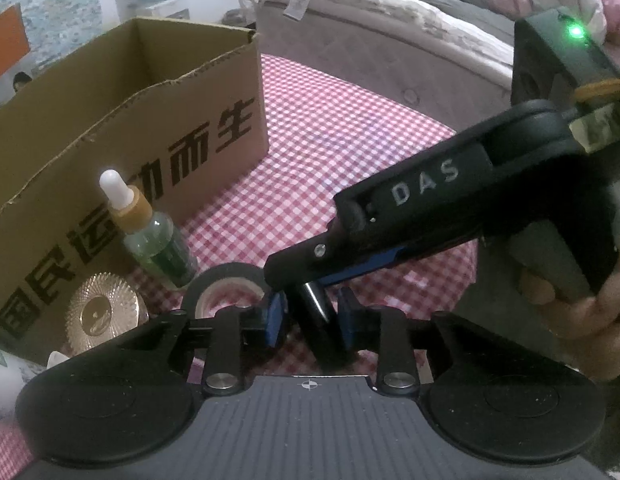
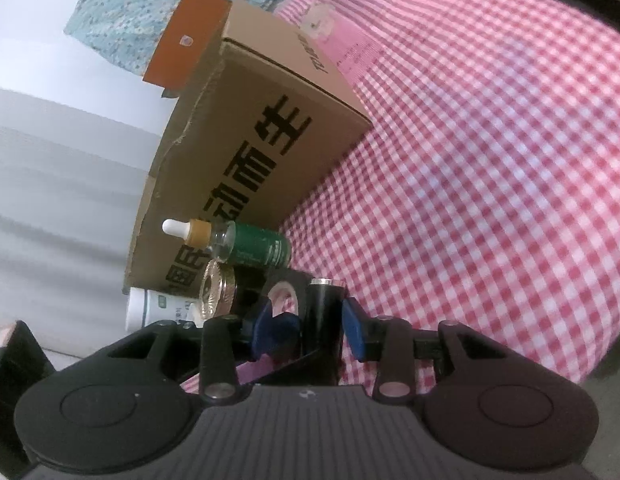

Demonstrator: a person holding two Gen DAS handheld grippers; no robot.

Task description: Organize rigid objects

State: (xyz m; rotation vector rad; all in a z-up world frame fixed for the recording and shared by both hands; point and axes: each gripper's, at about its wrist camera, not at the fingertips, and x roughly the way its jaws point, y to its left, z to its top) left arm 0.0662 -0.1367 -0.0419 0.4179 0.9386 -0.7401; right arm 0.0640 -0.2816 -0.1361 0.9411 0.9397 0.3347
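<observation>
Pen (image 1: 314, 300), black and stiff, stands between both grippers' blue pads. Left gripper (image 1: 310, 318): jaws apart, gaps either side. Right gripper (image 2: 324, 326): jaws parted, pen between; contact unclear. Looks light, slick; grip mid-barrel. Box (image 1: 121, 120) ahead-left.

Two close wrist views, shared cardboard box (image 1: 121, 120).

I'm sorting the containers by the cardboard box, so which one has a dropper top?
The clear bottle with the green label, standing beside the black tape roll; its white dropper bulb and tan collar mark it out from the white bottle.
</observation>
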